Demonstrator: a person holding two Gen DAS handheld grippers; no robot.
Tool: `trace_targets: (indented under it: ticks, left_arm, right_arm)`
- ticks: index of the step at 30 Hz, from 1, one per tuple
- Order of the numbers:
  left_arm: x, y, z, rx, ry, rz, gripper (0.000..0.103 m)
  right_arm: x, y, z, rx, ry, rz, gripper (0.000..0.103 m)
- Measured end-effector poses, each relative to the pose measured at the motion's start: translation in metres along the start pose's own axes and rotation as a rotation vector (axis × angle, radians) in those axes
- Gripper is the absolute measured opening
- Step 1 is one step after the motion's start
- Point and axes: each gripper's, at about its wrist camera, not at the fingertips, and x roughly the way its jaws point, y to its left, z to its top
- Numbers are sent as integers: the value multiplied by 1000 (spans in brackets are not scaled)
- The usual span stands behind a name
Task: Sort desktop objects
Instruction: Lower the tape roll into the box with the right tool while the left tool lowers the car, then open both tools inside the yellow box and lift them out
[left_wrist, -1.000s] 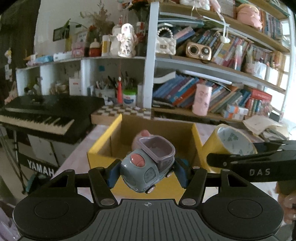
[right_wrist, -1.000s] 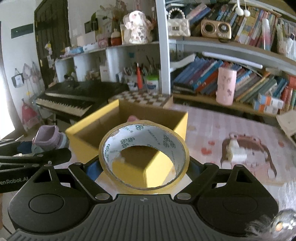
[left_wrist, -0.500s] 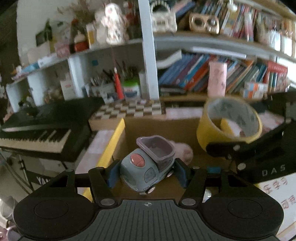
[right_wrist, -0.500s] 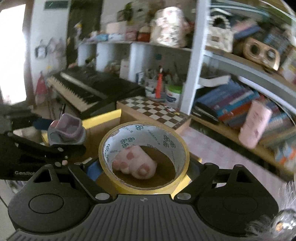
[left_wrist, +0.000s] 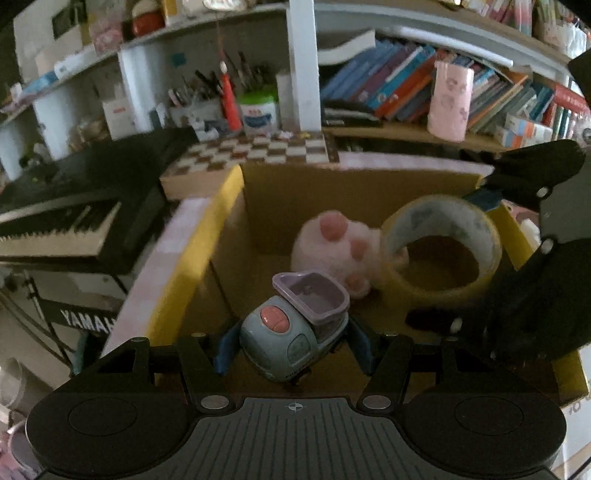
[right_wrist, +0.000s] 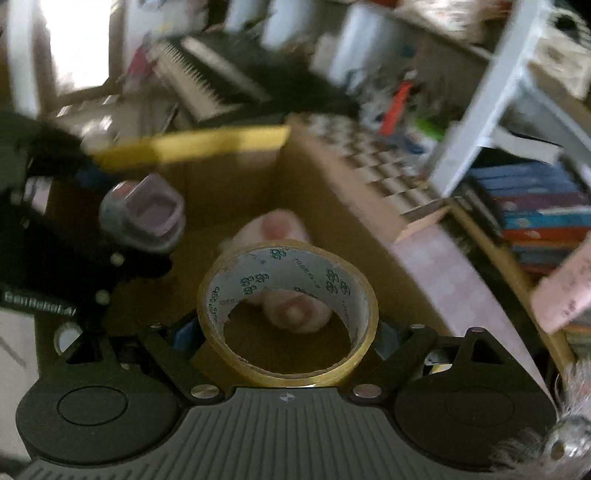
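My left gripper (left_wrist: 293, 345) is shut on a small grey-blue toy car (left_wrist: 291, 332) with a purple tub on its back, held inside the open yellow cardboard box (left_wrist: 195, 251). My right gripper (right_wrist: 286, 334) is shut on a roll of yellow tape (right_wrist: 288, 317), also held low inside the box (right_wrist: 192, 147). The tape (left_wrist: 443, 247) and right gripper show at the right of the left wrist view. The toy car (right_wrist: 147, 218) shows at the left of the right wrist view. A pink plush paw (left_wrist: 336, 243) lies on the box floor between them.
A checkerboard (left_wrist: 258, 151) lies behind the box. A black keyboard (left_wrist: 74, 206) stands to the left. Shelves with books (left_wrist: 406, 85), a pink cup (left_wrist: 448, 99) and pen pots (left_wrist: 221, 99) rise behind.
Both grippers have moved forward and down from outside the box to inside it, carrying the toy car and the tape. The views now look down at the box floor and the plush paw.
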Motion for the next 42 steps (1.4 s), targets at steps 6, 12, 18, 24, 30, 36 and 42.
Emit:
trace_targets:
  ticks: [6, 12, 18, 24, 30, 36, 42]
  left_arm:
    - [12, -5, -6, 25, 31, 13, 61]
    - [13, -6, -5, 33, 20, 5, 62]
    - [1, -8, -14, 28, -57, 19, 65]
    - [-24, -11, -9, 25, -168, 24, 80]
    - [-52, -15, -6, 20, -266, 36, 87]
    - [-80, -13, -13, -6, -335, 15, 90]
    - [-105, -11, -25, -21, -369, -13, 90]
  right_arm:
    - [18, 0, 0, -34, 55, 18, 89]
    - [19, 0, 1, -41, 74, 13, 89]
    - [16, -2, -1, 1, 57, 6, 89]
    - [-1, 1, -11, 62, 19, -81, 91]
    - [-35, 4, -14, 120, -85, -147, 92]
    - [-69, 8, -21, 214, -176, -208, 95]
    - [-98, 18, -33, 307, -235, -270, 95]
